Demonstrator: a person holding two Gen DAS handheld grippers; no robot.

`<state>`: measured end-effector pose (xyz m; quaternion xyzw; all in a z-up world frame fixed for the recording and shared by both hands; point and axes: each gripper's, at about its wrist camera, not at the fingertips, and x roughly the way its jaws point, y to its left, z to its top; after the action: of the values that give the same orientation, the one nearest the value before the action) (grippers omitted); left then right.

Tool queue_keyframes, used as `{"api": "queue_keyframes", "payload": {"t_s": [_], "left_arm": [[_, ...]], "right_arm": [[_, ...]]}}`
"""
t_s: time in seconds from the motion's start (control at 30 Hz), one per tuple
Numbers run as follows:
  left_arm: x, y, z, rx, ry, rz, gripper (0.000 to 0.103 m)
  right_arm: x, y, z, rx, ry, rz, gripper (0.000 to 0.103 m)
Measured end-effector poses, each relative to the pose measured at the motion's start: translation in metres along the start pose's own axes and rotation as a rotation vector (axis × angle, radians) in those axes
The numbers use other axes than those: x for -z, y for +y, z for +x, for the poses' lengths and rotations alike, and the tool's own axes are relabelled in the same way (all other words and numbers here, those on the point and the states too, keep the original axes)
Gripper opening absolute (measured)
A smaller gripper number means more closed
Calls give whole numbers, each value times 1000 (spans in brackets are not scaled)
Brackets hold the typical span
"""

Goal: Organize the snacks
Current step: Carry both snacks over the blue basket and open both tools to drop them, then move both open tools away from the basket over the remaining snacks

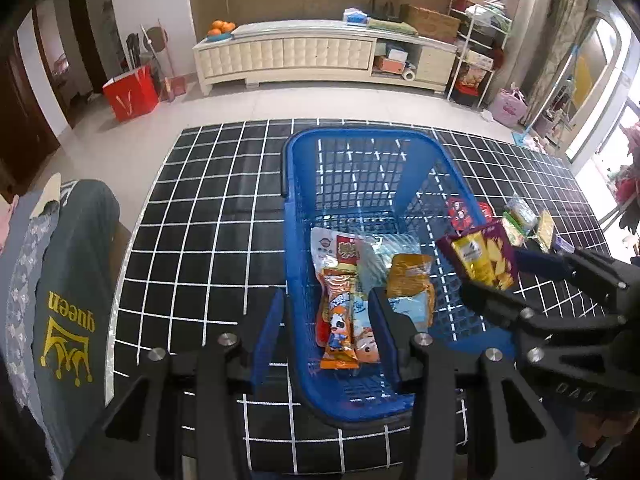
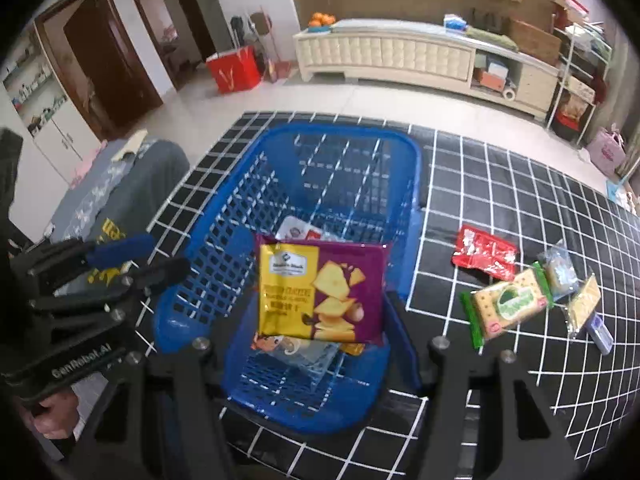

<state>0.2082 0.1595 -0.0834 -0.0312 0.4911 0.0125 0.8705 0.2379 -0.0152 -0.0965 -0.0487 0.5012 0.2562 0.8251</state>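
Sitting in a blue mesh basket (image 1: 304, 216) on a black grid-patterned table (image 1: 208, 208), several snack packets (image 1: 340, 320) lie heaped, while a red packet (image 2: 484, 254) and a green-edged cracker pack (image 2: 508, 306) lie on the cloth just to the basket's right. Both grippers tilt steeply down over the basket. The right gripper (image 2: 320, 354) clamps a purple-and-yellow chip packet (image 2: 320, 292) flat between its fingers above the basket's near end; the left gripper (image 1: 328, 344) hangs part-open, gripping nothing.
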Motion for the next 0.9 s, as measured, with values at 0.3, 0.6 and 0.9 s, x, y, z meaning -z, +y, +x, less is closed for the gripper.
{"api": "queue_keyframes", "payload": {"t_s": [0.3,0.6,0.9], "left_arm": [[6,2,5,-4,13,-7,42],[11,-6,-12,-7,-11,3,42],[17,-27,-56,0,-83,23,52]], "right_arm": [[5,7,16,-20,64,-21,77],[13,18,-3,38,22,-67,87],[20,-1,-55,48,-60,10,87]]}}
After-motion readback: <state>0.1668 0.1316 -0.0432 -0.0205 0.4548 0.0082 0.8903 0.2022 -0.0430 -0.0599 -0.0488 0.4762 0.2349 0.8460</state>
